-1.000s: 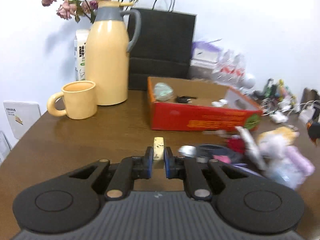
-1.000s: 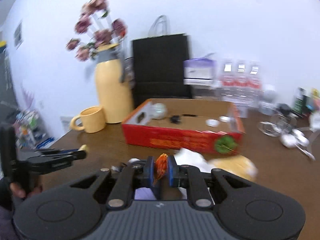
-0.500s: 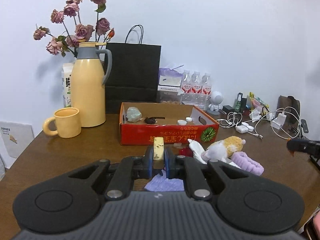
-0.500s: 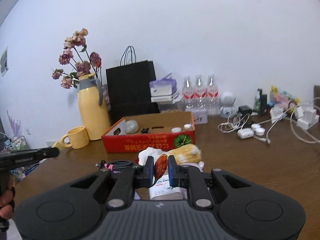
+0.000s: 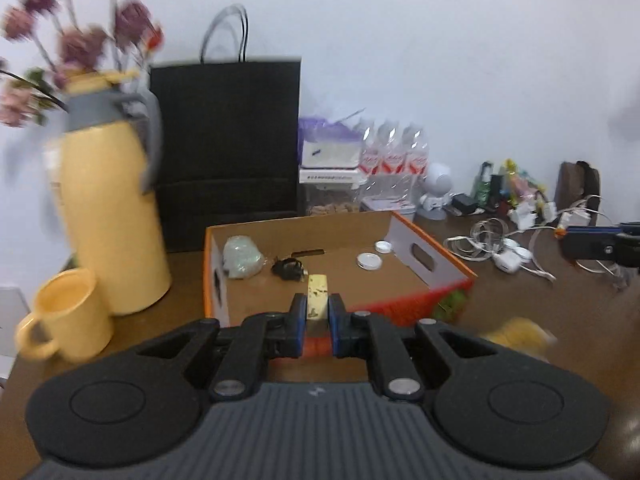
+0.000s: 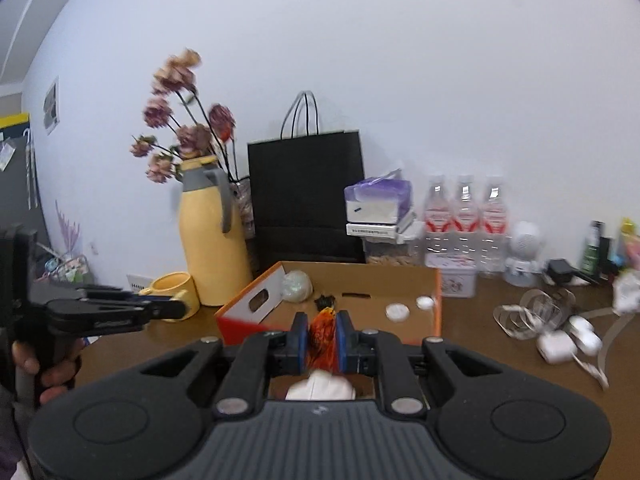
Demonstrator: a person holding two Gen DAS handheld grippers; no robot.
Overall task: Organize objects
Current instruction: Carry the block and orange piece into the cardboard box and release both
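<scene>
My left gripper point(image 5: 317, 307) is shut on a small pale yellow block point(image 5: 317, 295) and holds it over the near edge of the red cardboard box point(image 5: 434, 254). My right gripper point(image 6: 322, 330) is shut on a small orange-red object point(image 6: 322, 333) just in front of the same box point(image 6: 437, 306). The box holds a pale green lump point(image 5: 242, 253), a small black item point(image 5: 287, 269) and two white caps point(image 5: 369, 261). The left gripper also shows in the right wrist view point(image 6: 176, 309), and the right gripper in the left wrist view point(image 5: 562, 233).
A yellow thermos jug point(image 5: 110, 216) with dried flowers and a yellow mug point(image 5: 68, 316) stand left of the box. A black paper bag point(image 5: 228, 152), tissue pack and water bottles point(image 5: 394, 156) stand behind. Cables and chargers point(image 5: 508, 248) lie right. A yellow plush point(image 5: 516, 334) lies near the box.
Both grippers have moved forward toward the box, each holding its object. The box now fills more of both views and the loose items lie below them.
</scene>
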